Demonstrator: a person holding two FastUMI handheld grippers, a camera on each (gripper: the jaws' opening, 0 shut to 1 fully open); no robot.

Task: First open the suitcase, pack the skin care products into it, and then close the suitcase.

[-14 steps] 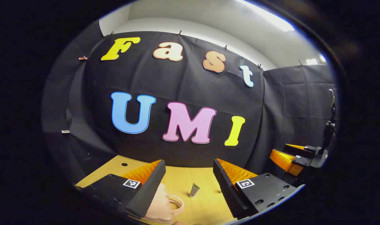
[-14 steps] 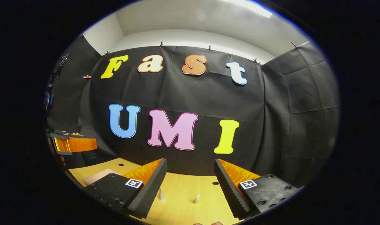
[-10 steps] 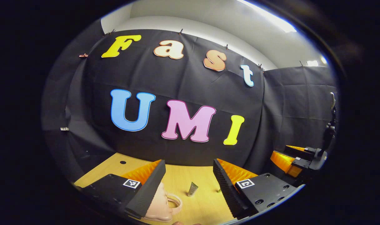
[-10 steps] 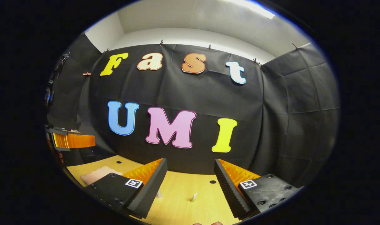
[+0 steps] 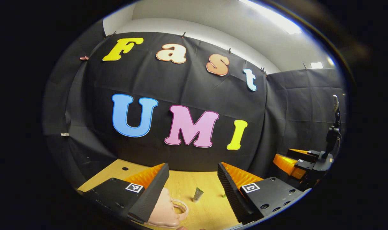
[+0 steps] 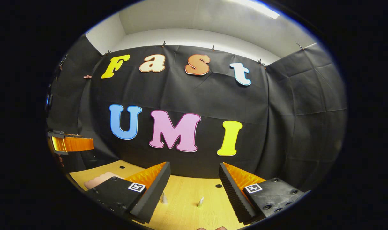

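A pale pink suitcase (image 5: 163, 210) with a loop handle lies on the wooden table (image 5: 206, 210), partly hidden behind the left finger of my left gripper (image 5: 192, 179), which is open and held above the table with nothing between its fingers. A small greenish skin care tube (image 5: 198, 194) stands on the table just beyond the suitcase handle. In the right gripper view, my right gripper (image 6: 194, 177) is open and holds nothing, two small tubes (image 6: 200, 202) (image 6: 163, 198) stand on the table below it, and the pink suitcase (image 6: 100, 179) shows at the left.
The other gripper (image 5: 297, 161) hangs at the right edge of the left gripper view, and the other gripper (image 6: 71, 144) at the left edge of the right gripper view. The table (image 6: 187, 214) has small dark holes (image 6: 218, 185). Black cloth walls close the back and sides.
Both views have shifted only slightly, a small wobble of the hands. Both grippers stay open and nothing on the table has moved.
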